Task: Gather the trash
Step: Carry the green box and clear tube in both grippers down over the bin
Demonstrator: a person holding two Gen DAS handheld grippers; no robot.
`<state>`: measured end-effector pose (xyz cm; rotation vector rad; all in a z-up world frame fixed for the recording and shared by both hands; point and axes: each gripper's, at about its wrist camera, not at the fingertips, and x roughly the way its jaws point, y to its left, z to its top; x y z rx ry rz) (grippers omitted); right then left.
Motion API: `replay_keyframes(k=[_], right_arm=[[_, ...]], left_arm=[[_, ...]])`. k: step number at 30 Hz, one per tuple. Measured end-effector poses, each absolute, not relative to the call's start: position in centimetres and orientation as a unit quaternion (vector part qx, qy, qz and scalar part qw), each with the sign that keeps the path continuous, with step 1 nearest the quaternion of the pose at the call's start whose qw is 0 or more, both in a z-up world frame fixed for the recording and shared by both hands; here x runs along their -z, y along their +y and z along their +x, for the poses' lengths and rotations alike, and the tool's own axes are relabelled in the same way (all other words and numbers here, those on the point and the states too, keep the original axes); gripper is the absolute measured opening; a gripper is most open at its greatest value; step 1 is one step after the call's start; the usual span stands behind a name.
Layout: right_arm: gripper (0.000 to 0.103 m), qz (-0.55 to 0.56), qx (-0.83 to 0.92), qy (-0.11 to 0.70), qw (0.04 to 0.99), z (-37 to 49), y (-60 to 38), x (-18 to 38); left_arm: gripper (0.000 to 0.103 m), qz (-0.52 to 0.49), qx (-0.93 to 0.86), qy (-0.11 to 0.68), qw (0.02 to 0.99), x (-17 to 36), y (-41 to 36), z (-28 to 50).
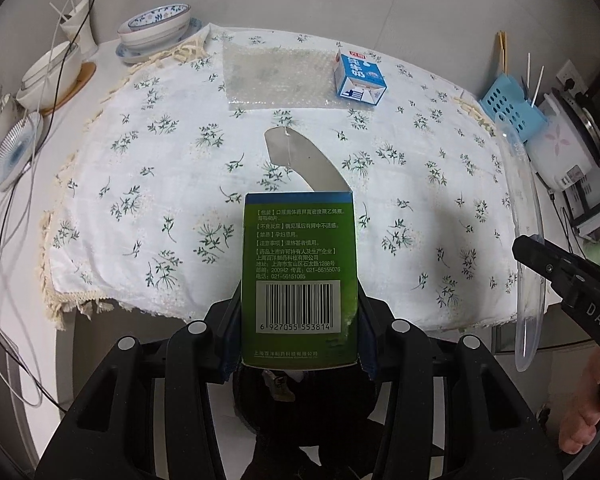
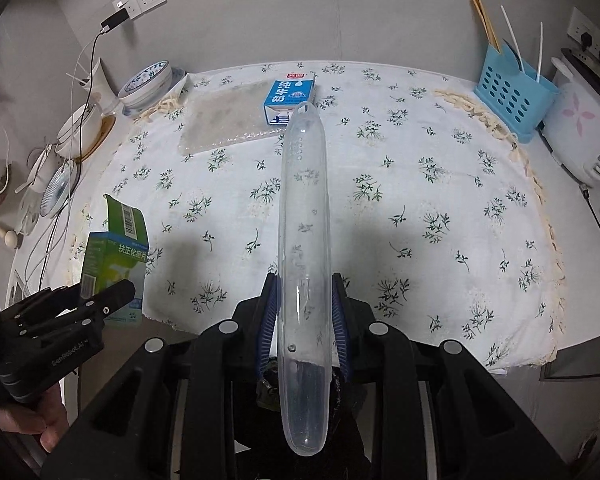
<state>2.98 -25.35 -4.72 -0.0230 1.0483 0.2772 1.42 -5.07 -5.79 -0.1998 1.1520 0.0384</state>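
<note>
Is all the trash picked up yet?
Not yet. No bin shows, so nothing looks finished. The left gripper holds a green cardboard box; the right gripper holds a long clear plastic case. A blue milk carton and bubble wrap sheet still lie on the floral tablecloth.

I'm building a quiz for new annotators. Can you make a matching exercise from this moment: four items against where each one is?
Items:
1. green medicine box
2. clear plastic case
3. milk carton
4. bubble wrap

Places:
A. lying flat on the tablecloth, left of the carton
B. clamped in the right gripper
C. standing on the cloth at the far side
D. clamped in the left gripper

Pairs: 1-D, 2-B, 3-C, 4-A
</note>
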Motion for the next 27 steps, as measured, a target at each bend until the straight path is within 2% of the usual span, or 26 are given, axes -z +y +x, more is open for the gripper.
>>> replay_keyframes(k=[27], right_arm=[[0.025,-0.004,-0.164,0.541,0.825,-7.9,-24.8,15.0]], left_arm=[[0.045,-0.093,0.016,0.584,0.806,15.6,-6.2,-8.9]])
